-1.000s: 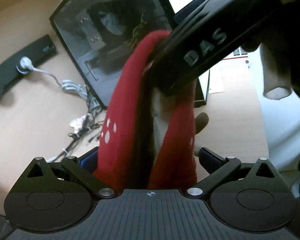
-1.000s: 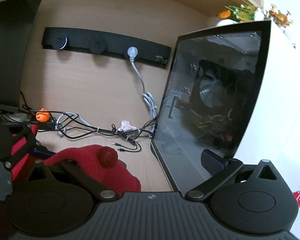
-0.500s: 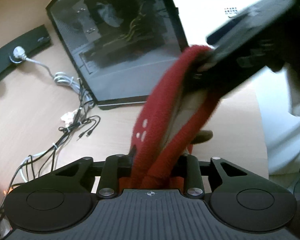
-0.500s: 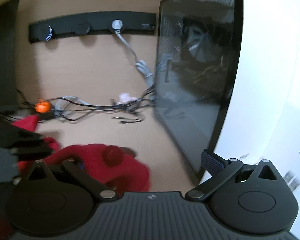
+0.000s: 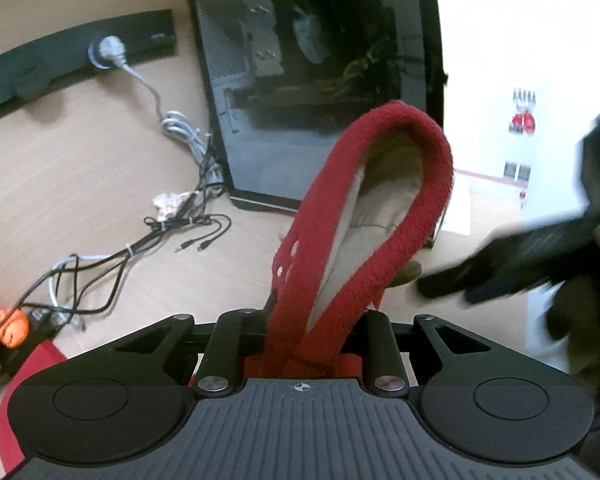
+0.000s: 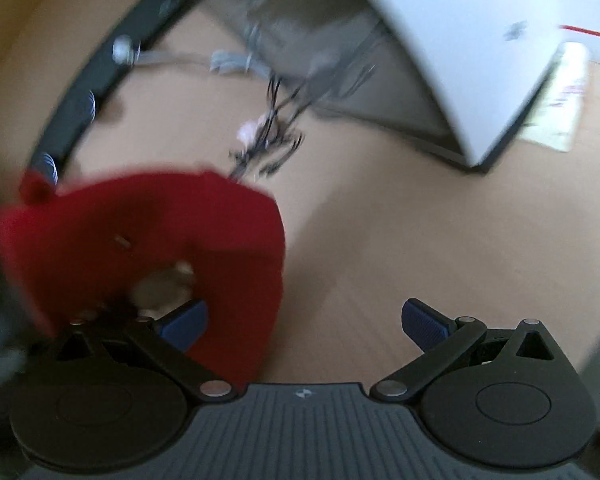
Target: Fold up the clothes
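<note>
Light wood desk [image 5: 80,184] w/ glass-sided PC case [image 5: 316,80], tangled cables [image 5: 148,240], crumpled wrapper [image 5: 168,204].

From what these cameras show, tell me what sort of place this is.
Probably a home or office computer desk: a glass-sided desktop computer case, a black wall power strip and tangled black and grey cables on the light wooden desktop.

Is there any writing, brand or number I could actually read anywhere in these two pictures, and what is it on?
None can be read.
Wall notice: red and black print, too small and blurred.
Power strip: small pale mark near its right end, illegible.
Paper on the desk: faint print, smeared by motion.
Red garment: white dots only, no letters.
</note>
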A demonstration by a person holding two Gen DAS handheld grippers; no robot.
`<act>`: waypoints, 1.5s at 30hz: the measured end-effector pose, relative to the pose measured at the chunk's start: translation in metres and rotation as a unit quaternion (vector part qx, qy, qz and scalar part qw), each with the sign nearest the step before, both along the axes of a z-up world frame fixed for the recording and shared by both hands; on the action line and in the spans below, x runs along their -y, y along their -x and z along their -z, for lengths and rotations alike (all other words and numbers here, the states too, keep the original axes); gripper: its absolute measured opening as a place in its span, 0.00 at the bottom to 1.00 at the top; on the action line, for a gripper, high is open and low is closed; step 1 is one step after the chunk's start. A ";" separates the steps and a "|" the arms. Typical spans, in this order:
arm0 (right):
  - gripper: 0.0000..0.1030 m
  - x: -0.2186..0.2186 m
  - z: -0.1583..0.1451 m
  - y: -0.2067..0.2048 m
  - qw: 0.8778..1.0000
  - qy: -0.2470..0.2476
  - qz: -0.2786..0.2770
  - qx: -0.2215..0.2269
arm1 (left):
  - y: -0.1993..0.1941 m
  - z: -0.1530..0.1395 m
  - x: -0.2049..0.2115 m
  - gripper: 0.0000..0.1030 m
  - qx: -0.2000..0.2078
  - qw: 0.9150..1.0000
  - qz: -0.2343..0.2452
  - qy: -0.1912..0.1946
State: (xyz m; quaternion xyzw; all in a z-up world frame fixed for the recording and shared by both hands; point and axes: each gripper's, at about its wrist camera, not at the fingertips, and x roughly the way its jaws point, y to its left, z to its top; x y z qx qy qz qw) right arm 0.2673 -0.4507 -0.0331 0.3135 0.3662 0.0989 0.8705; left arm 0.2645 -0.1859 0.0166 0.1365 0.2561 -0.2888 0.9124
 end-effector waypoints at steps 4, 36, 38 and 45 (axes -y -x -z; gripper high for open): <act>1.00 -0.038 0.009 -0.033 0.999 0.032 -0.015 -0.017 | 0.013 -0.018 -0.022 0.23 -0.010 0.998 -0.032 0.045; 1.00 -0.264 -0.060 -0.041 0.879 0.259 -0.368 0.157 | 0.075 0.043 -0.237 0.94 -0.150 0.878 -0.351 0.290; 1.00 -0.247 -0.063 -0.029 0.881 0.270 -0.347 0.173 | 0.068 0.053 -0.235 0.94 -0.156 0.877 -0.351 0.289; 1.00 -0.253 -0.024 0.016 0.855 0.281 -0.404 0.163 | 0.065 0.059 -0.231 0.97 -0.140 0.893 -0.350 0.245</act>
